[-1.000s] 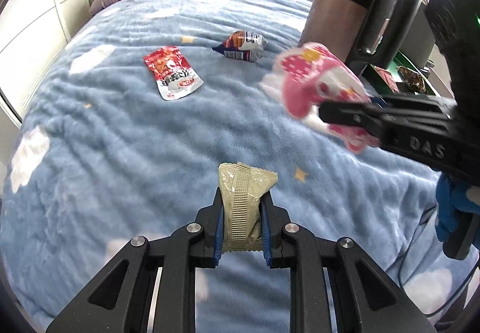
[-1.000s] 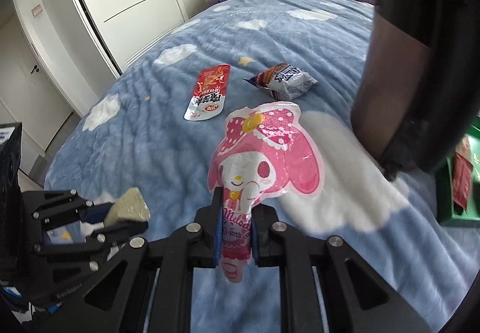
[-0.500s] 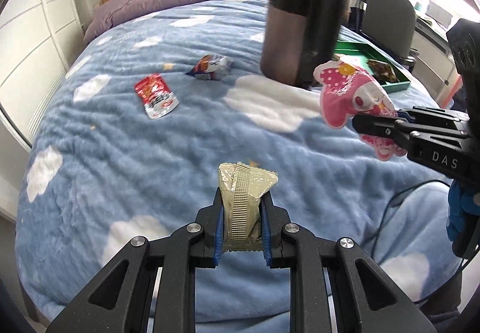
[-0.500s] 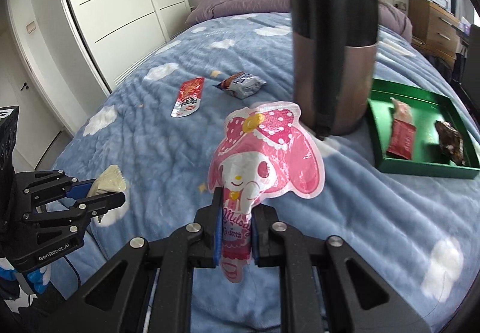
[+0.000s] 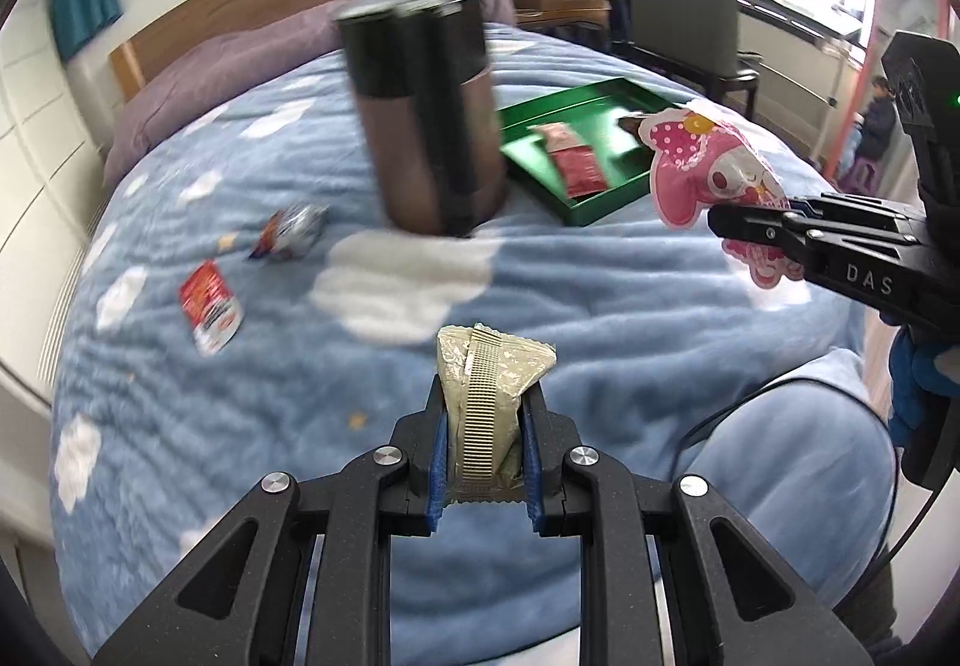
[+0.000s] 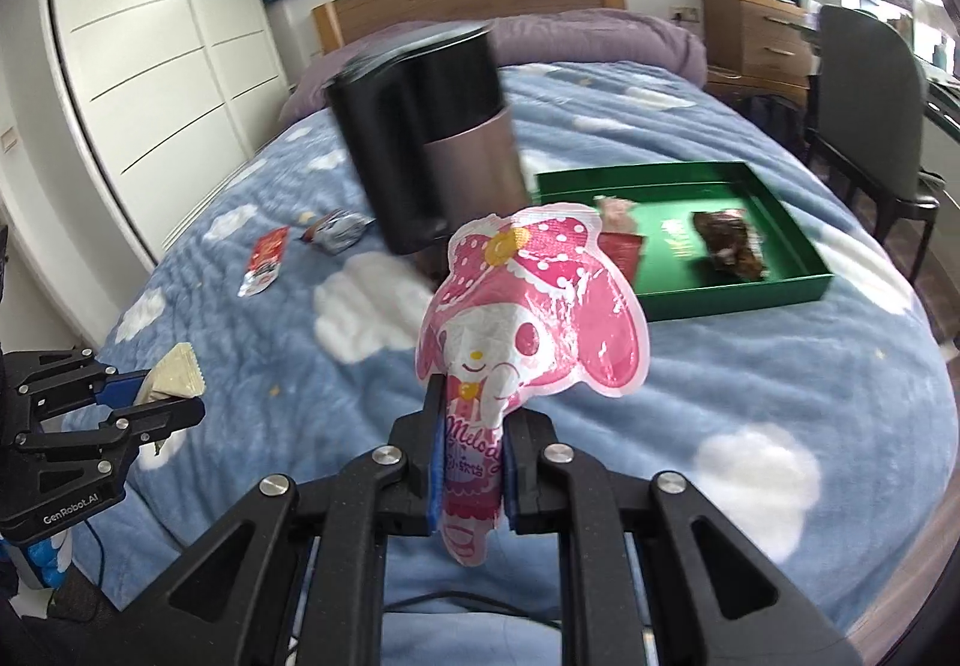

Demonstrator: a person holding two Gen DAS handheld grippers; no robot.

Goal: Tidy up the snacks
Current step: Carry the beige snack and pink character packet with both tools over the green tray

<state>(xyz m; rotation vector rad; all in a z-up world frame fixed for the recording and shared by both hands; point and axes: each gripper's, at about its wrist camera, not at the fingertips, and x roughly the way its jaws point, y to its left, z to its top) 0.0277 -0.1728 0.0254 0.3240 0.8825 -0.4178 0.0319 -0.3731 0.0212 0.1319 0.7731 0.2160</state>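
Note:
My left gripper (image 5: pixel 485 429) is shut on a beige snack packet (image 5: pixel 489 393), held above the blue bed; the same packet (image 6: pixel 171 381) shows at the left of the right wrist view. My right gripper (image 6: pixel 471 444) is shut on a pink cartoon-rabbit pouch (image 6: pixel 528 312), also seen as the pink pouch (image 5: pixel 711 168) at the right of the left wrist view. A green tray (image 6: pixel 780 288) on the bed holds a red packet (image 5: pixel 579 165) and a dark brown snack (image 6: pixel 729 243). A red-and-white sachet (image 5: pixel 210 303) and a silver-wrapped snack (image 5: pixel 291 234) lie loose on the blanket.
A tall black-and-bronze canister (image 5: pixel 429 126) stands on the bed between the loose snacks and the tray. White wardrobes (image 6: pixel 150 42) line the left side. A dark chair (image 6: pixel 870 84) and a wooden dresser (image 6: pixel 756 42) stand beyond the bed's right edge.
Both grippers have pulled back and risen from the bed with their packets still held. The canister and green tray now sit further off and nearer the centre of each view.

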